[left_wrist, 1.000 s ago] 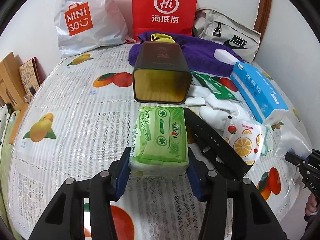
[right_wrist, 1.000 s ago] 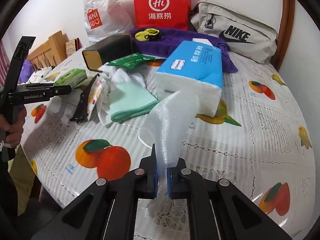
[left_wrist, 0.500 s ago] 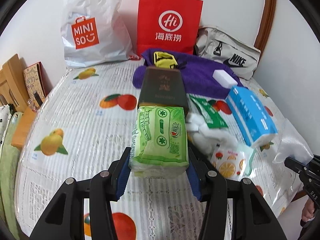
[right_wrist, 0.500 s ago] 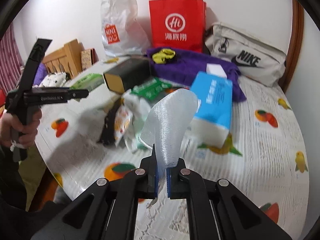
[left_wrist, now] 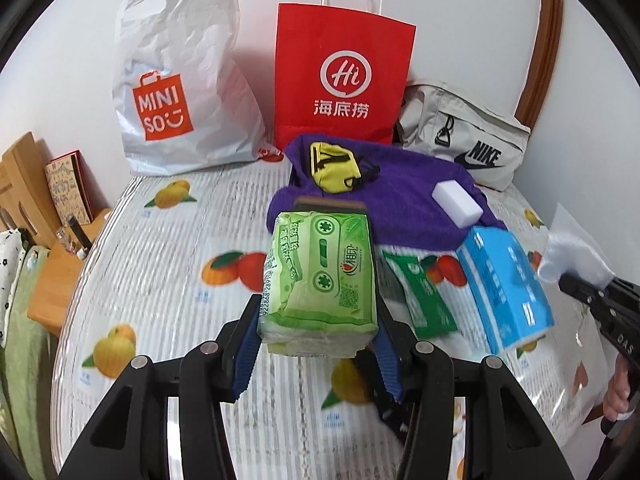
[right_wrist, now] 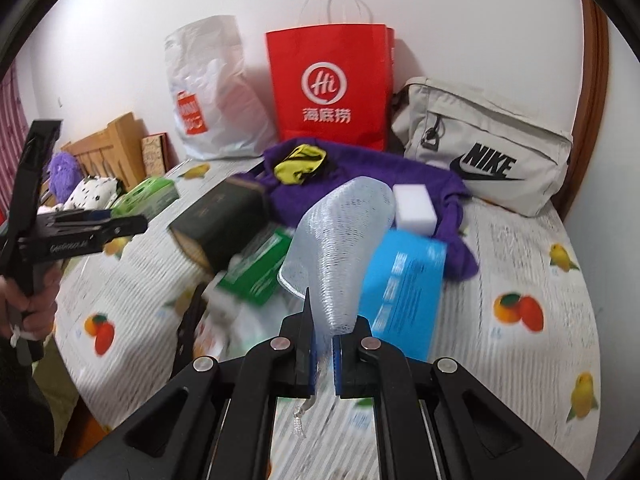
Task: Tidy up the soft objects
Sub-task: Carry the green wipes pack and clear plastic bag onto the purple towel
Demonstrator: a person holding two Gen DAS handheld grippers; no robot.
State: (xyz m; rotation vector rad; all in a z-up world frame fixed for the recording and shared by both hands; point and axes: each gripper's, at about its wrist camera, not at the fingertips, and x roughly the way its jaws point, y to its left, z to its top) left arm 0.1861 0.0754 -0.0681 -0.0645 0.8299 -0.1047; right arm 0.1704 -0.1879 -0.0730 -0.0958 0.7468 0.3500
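Soft goods are in both grippers, lifted clear of the fruit-print tablecloth (left_wrist: 168, 264). The green tissue pack (left_wrist: 320, 280) sits lengthwise between the blue pads of the left gripper (left_wrist: 316, 344), clamped at its near end with jaws partly spread, its far end reaching out over the dark tin box (right_wrist: 224, 220). The right gripper (right_wrist: 324, 344) has its jaws pinched nearly together on the lower edge of a white mesh pouch (right_wrist: 340, 248), which stands up from the fingers and curls over at the top. Below and behind the pouch lie the blue tissue box (right_wrist: 404, 288) and a green wipes packet (right_wrist: 260, 268), blurred in the right wrist view. Farther back a purple towel (left_wrist: 400, 204) carries a yellow cloth (left_wrist: 334, 168) and a white sponge block (left_wrist: 458, 202). Against the wall stand a white Miniso bag (left_wrist: 180, 100), a red paper bag (left_wrist: 344, 80) and a grey Nike pouch (left_wrist: 468, 140).
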